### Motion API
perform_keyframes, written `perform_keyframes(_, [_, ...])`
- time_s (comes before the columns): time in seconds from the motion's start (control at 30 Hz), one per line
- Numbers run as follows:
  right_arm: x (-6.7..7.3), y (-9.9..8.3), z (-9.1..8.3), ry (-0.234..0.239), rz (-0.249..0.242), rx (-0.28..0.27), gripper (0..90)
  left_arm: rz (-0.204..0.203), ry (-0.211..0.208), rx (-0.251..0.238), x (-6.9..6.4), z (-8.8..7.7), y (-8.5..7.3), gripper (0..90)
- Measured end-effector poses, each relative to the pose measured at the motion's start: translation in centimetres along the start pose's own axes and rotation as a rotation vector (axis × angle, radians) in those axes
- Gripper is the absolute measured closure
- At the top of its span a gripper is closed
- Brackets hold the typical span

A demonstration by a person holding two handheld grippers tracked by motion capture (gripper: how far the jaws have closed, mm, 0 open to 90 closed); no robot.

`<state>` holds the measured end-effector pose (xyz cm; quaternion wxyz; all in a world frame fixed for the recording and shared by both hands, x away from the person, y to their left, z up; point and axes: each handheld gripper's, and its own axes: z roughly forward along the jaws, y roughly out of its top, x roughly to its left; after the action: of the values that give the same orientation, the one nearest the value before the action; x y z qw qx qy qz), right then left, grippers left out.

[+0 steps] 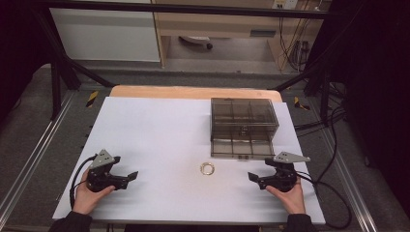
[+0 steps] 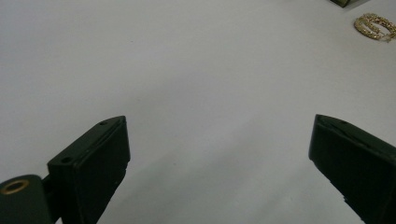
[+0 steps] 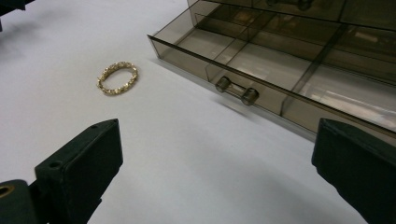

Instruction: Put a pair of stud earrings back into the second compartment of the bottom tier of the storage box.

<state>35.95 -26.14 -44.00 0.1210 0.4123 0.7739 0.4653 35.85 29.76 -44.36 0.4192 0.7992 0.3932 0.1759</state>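
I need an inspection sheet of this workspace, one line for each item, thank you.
Surface: white sheet over a wooden table, bare around the things.
Job's things: gold bracelet lies flat, near the front of a smoky clear drawer box; its bottom drawer is pulled out, and the compartments in view look empty.
Clutter: nothing seen.
Grippers: left gripper open, holds nothing; right gripper open, holds nothing; both rest low near the front edge.
Cables: black cable trails from the right gripper off the table.
Surroundings: black frame, grey floor, cabinets behind.

One overhead camera, two low gripper cameras

The high view looks forward and down; both gripper views skim the desk (image 1: pixel 159 125), sharing the gold bracelet (image 3: pixel 117 78) ahead.
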Motion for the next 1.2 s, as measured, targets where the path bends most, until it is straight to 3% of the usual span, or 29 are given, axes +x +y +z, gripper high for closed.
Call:
perform_keyframes(0.97, [5.1, 2.7, 5.2, 0.063, -0.068, 0.07, 7.9, 0.0, 0.009, 0.005, 0.2, -0.1, -0.1, 5.1])
perform_keyframes(1.2, [6.0, 3.5, 7.0, 0.076, -0.084, 0.085, 16.8, 0.002, 0.009, 0.008, 0.1, -0.1, -0.2, 5.1])
